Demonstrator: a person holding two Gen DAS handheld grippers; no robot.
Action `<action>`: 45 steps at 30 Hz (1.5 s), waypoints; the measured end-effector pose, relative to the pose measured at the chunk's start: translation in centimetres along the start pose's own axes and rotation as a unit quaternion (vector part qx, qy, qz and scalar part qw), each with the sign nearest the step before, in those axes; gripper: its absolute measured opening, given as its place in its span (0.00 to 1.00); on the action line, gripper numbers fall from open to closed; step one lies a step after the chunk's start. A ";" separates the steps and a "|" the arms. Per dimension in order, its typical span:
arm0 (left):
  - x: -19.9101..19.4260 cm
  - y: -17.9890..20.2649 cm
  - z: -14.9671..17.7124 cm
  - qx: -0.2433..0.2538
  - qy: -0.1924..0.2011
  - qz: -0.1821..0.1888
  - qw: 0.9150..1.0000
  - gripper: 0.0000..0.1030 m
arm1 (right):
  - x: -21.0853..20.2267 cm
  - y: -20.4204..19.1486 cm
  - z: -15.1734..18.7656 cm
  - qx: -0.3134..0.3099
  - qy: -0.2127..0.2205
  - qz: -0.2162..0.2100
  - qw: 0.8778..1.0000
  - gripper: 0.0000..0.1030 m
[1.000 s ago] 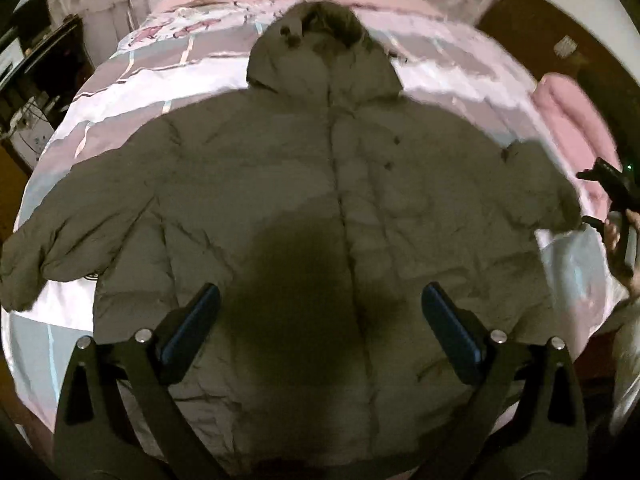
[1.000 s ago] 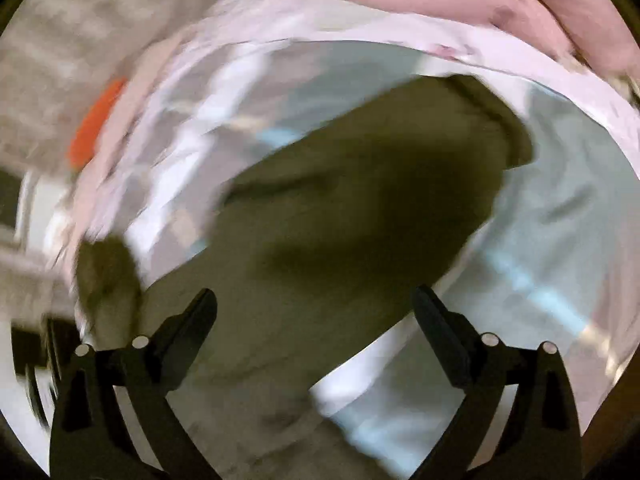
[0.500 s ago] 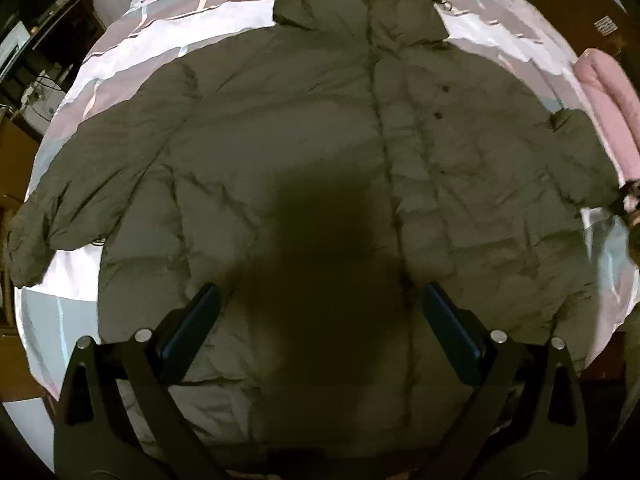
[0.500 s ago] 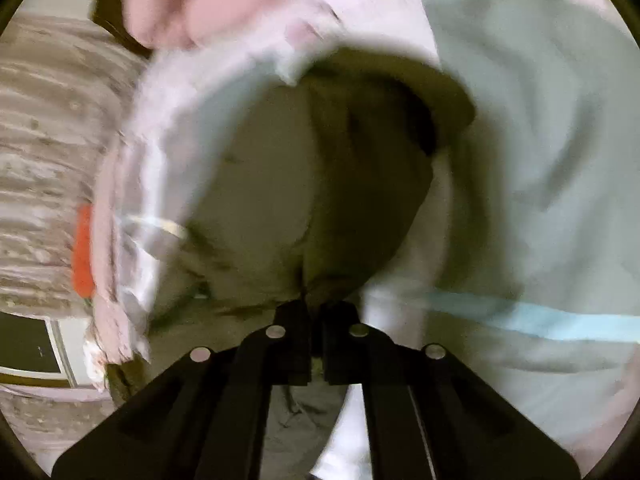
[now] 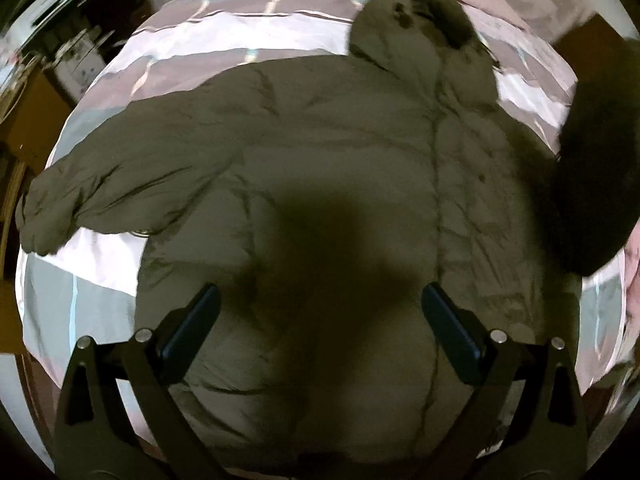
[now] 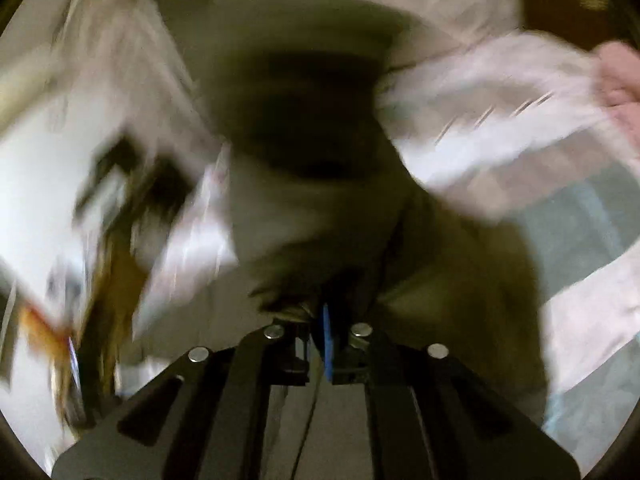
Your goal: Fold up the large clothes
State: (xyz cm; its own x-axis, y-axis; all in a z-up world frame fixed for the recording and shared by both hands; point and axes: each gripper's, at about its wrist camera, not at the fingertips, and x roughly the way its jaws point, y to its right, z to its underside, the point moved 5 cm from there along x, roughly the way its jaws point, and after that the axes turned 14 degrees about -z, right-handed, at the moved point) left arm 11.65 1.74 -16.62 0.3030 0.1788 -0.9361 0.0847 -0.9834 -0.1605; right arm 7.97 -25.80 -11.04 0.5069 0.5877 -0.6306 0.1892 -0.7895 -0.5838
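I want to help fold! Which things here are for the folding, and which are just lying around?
For the folding:
- olive hooded jacket, spread on the bed
- its sleeve, pinched in the right hand-held gripper
- left hand-held gripper, open above the jacket

Just lying around:
- striped bedspread
- pink bedding
- cluttered furniture beside the bed

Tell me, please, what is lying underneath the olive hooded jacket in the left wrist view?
The jacket lies spread on a bed with a striped pink, white and grey cover, which shows all around it. Whatever is directly beneath its body is covered and cannot be seen.
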 end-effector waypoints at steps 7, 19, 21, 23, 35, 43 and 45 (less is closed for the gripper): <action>2.3 -0.6 -2.2 0.001 0.008 0.008 1.000 0.98 | -0.3 -1.2 0.4 -0.042 0.016 0.029 0.999 0.91; 10.9 8.1 0.3 -0.024 -0.209 0.174 0.962 0.96 | -9.6 5.0 1.8 0.173 0.077 0.022 0.982 0.92; 11.0 9.1 -0.9 -0.016 -0.189 0.162 0.968 0.71 | -8.6 4.5 2.1 0.171 0.052 0.005 0.984 0.92; 10.4 10.0 -2.9 0.000 -0.155 0.168 0.973 0.30 | -7.8 4.6 2.9 0.175 0.033 0.000 0.984 0.92; 11.0 9.0 -9.5 -0.056 -0.077 0.104 0.990 0.43 | -3.0 6.5 4.4 0.174 -0.015 0.070 0.982 0.92; 11.5 9.5 -9.2 -0.027 -0.073 0.101 0.992 0.57 | 1.6 10.2 5.2 0.142 -0.023 0.151 0.978 0.70; 11.8 9.3 -8.4 -0.007 -0.079 0.092 0.993 0.60 | 3.1 12.6 5.8 0.144 -0.048 0.190 0.970 0.70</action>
State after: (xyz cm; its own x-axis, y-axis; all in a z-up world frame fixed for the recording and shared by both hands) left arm 23.99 -5.06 -26.48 0.1616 -0.0117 -0.9868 0.0554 -0.9982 0.0209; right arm 7.01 -32.92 -23.34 0.4113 0.2876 -0.8649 -0.2462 -0.8786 -0.4092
